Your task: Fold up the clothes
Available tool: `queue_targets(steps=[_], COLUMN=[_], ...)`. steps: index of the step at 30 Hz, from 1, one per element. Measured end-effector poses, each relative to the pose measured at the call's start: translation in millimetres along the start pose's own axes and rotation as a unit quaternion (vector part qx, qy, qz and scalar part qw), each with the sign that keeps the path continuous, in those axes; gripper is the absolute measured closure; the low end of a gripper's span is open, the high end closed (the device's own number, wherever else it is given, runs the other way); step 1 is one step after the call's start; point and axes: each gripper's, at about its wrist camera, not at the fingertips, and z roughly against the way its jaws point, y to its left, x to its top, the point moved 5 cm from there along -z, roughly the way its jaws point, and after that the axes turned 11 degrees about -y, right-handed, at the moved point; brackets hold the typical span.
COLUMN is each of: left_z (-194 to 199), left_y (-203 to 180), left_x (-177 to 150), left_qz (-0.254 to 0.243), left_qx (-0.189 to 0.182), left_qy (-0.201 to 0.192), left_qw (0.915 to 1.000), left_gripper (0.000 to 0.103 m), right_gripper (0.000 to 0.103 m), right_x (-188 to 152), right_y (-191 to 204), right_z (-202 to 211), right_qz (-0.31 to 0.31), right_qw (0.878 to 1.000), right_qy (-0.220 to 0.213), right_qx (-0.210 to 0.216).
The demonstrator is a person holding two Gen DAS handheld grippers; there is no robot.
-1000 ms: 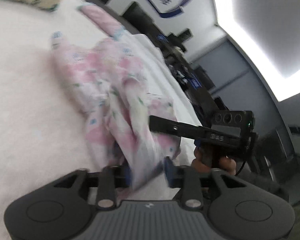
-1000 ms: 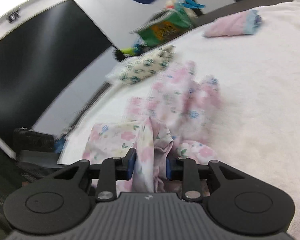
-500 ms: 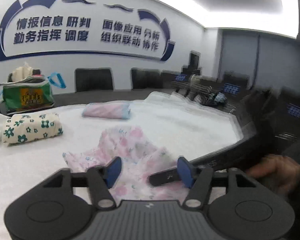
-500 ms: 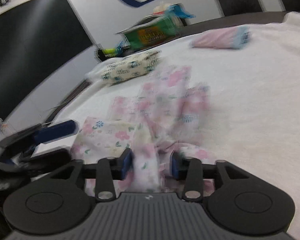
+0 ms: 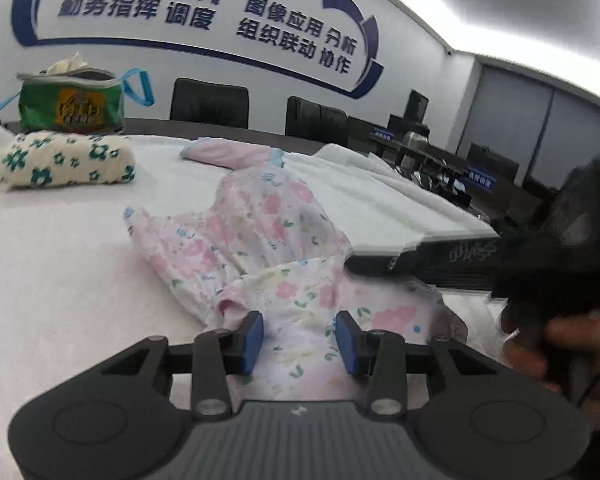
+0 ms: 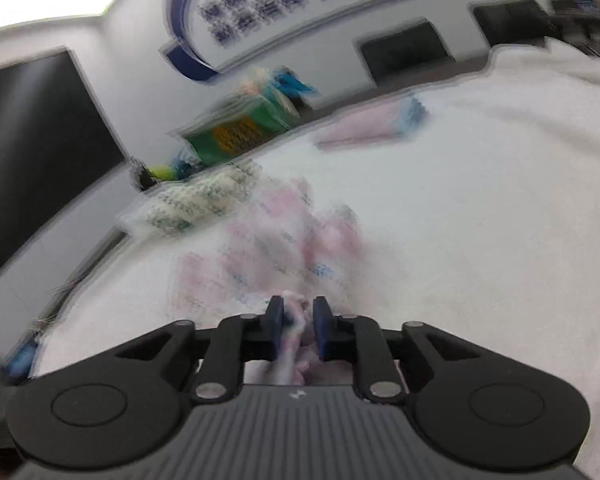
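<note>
A pink floral garment (image 5: 252, 240) lies crumpled on the white towel-covered table (image 5: 52, 264). My left gripper (image 5: 299, 340) is open just above its near end, and the cloth spreads loose between and under the blue pads (image 5: 252, 340). The right gripper (image 5: 540, 264), held by a hand (image 5: 556, 344), shows as a dark blur at the right of the left wrist view. In the blurred right wrist view, the right gripper (image 6: 299, 326) is shut on a bunched fold of the garment (image 6: 284, 248), which trails away from it across the table.
At the back left are a folded white garment with green flowers (image 5: 64, 160) and a green bag (image 5: 70, 104). A folded pink garment (image 5: 228, 154) lies at the back centre. Black chairs (image 5: 208, 102) line the far edge, and the table's right edge (image 5: 452, 232) is close.
My left gripper has let go of the garment and swung level over it. The right gripper still holds its fold and is moving, so its view is smeared.
</note>
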Motion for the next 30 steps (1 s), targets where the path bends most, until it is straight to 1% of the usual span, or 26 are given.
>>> queue_targets(steps=[1, 2, 4, 5, 6, 7, 8, 11, 13, 14, 15, 16, 18, 20, 21, 23, 25, 27, 29, 30], left_z=[1.5, 3.0, 5.9, 7.4, 8.9, 10.4, 11.9, 16.3, 6.9, 0.5, -4.1, -5.9, -6.8, -9.1, -9.8, -10.3, -8.6, -5.1, 4.2, 11.7], left_y=[2.2, 4.5, 8.9, 11.2, 13.4, 15.7, 17.9, 24.7, 29.7, 32.2, 34.3, 35.7, 36.1, 36.3, 36.7, 37.9, 38.5, 39.2, 35.3, 29.8], left_x=[1.9, 3.9, 7.8, 9.7, 11.7, 13.6, 15.6, 21.4, 20.3, 19.0, 17.3, 15.3, 12.8, 10.6, 9.5, 7.7, 7.7, 9.5, 16.8, 23.2], left_qz=[0.006, 0.013, 0.026, 0.032, 0.038, 0.045, 0.051, 0.070, 0.081, 0.085, 0.091, 0.098, 0.098, 0.091, 0.088, 0.084, 0.089, 0.091, 0.077, 0.067], left_qx=[0.002, 0.003, 0.006, 0.008, 0.009, 0.011, 0.012, 0.017, 0.032, 0.042, 0.046, 0.043, 0.043, 0.050, 0.055, 0.067, 0.070, 0.077, 0.088, 0.085], left_qy=[-0.003, -0.006, -0.011, -0.014, -0.016, -0.019, -0.022, -0.030, -0.013, -0.001, 0.009, 0.013, 0.014, 0.018, 0.020, 0.024, 0.023, 0.020, 0.004, -0.015], left_qw=[1.0000, 0.9999, 0.9996, 0.9994, 0.9991, 0.9988, 0.9984, 0.9969, 0.9961, 0.9955, 0.9948, 0.9942, 0.9941, 0.9945, 0.9944, 0.9939, 0.9933, 0.9926, 0.9931, 0.9940], left_gripper=[0.065, 0.065, 0.065, 0.064, 0.062, 0.059, 0.056, 0.056, 0.061, 0.071, 0.072, 0.072, 0.072, 0.071, 0.071, 0.070, 0.069, 0.065, 0.064, 0.064], right_gripper=[0.088, 0.087, 0.078, 0.069, 0.063, 0.063, 0.063, 0.063, 0.063, 0.063, 0.063, 0.063, 0.063, 0.063, 0.070, 0.092, 0.093, 0.092, 0.088, 0.083], right_x=[-3.7, -3.8, -0.8, 3.0, 5.8, 8.5, 11.2, 5.6, 1.2, 0.8, 0.5, 5.6, 18.2, 24.0, 24.6, 18.3, 10.7, 6.8, 8.2, 11.1], right_y=[-4.7, -9.0, -15.2, -15.9, -14.3, -12.4, -10.5, -3.4, -0.1, 1.1, 2.3, 4.9, 9.8, 11.1, 8.1, 2.8, -3.5, -9.2, -13.2, -12.5], right_z=[-3.3, -0.3, 10.2, 19.7, 28.8, 37.9, 47.1, 50.8, 40.4, 36.1, 31.8, 31.6, 33.9, 21.0, 10.3, -7.0, -13.6, -12.1, -4.2, 3.7], right_qz=[-0.005, -0.017, -0.034, -0.032, -0.025, -0.017, -0.010, 0.006, 0.036, 0.049, 0.063, 0.064, 0.059, 0.035, 0.018, -0.001, -0.009, -0.015, -0.031, -0.034], right_qw=[1.000, 1.000, 0.999, 0.999, 0.999, 0.999, 0.999, 0.999, 0.999, 0.999, 0.998, 0.998, 0.998, 0.996, 0.995, 0.993, 0.993, 0.994, 0.995, 0.994], right_qy=[0.003, 0.000, -0.012, -0.022, -0.028, -0.033, -0.039, -0.028, -0.014, -0.011, -0.008, -0.013, -0.021, 0.013, 0.029, 0.061, 0.070, 0.063, 0.048, 0.038], right_qx=[-0.013, -0.017, -0.026, -0.031, -0.025, -0.018, -0.011, 0.021, 0.009, 0.001, -0.008, -0.001, 0.032, 0.083, 0.094, 0.105, 0.098, 0.089, 0.083, 0.093])
